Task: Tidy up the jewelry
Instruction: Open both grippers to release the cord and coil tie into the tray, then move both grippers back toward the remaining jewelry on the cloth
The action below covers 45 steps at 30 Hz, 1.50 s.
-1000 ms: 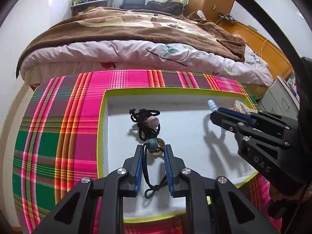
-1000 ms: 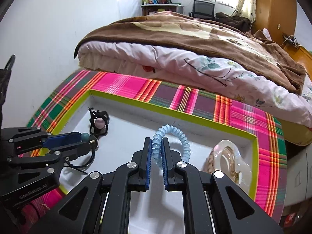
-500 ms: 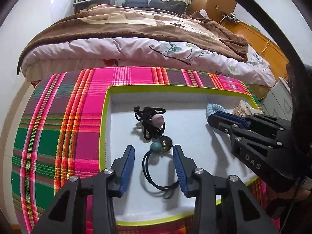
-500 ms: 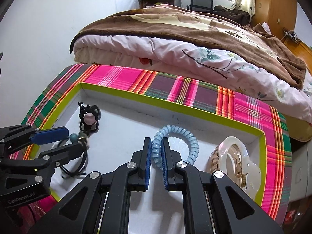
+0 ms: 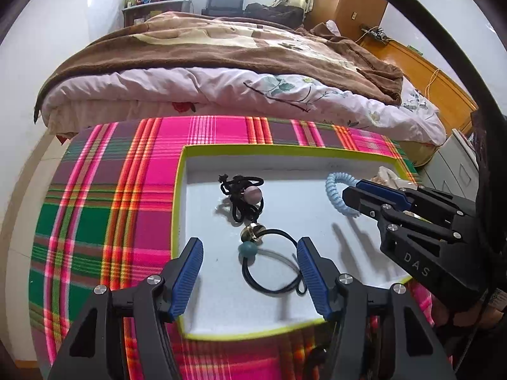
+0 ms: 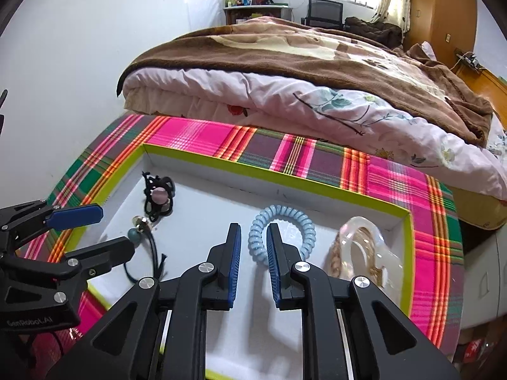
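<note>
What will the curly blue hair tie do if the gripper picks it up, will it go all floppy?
The blue coil hair tie looks like springy plastic, so it would probably keep its ring shape and stretch rather than flop. It seems light. Its smooth coils might slip between the right gripper pads.

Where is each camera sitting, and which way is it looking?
Left wrist: sits on the left gripper, looking forward over the tray toward the bed; its open blue fingers flank the black cord with a teal bead, and the right gripper shows.
Right wrist: sits on the right gripper, facing the same way; its parted fingers straddle the blue spiral hair tie, left gripper at left.
Shared: tray, bed, both ties.
</note>
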Each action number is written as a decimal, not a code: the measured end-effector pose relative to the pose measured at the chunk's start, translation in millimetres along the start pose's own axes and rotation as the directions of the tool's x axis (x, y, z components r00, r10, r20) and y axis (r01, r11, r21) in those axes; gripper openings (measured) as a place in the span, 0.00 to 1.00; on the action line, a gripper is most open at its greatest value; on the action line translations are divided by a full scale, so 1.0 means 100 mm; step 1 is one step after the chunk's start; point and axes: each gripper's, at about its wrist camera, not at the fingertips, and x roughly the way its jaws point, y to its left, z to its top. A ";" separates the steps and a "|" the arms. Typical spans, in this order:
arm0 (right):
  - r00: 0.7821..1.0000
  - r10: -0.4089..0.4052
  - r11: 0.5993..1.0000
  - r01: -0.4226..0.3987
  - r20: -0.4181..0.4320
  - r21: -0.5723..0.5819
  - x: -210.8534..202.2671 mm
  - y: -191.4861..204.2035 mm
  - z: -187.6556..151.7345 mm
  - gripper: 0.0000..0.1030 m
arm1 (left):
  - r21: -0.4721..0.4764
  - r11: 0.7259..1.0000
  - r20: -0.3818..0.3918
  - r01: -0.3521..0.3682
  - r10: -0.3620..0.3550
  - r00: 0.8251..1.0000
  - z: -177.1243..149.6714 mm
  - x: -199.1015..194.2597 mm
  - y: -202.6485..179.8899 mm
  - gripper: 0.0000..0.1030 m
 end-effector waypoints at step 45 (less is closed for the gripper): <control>0.991 0.133 0.989 -0.134 -0.019 -0.068 -0.91 0.80 -1.63 0.35 | -0.180 0.983 0.012 0.028 -0.026 1.000 -1.84 -1.16 0.44 0.80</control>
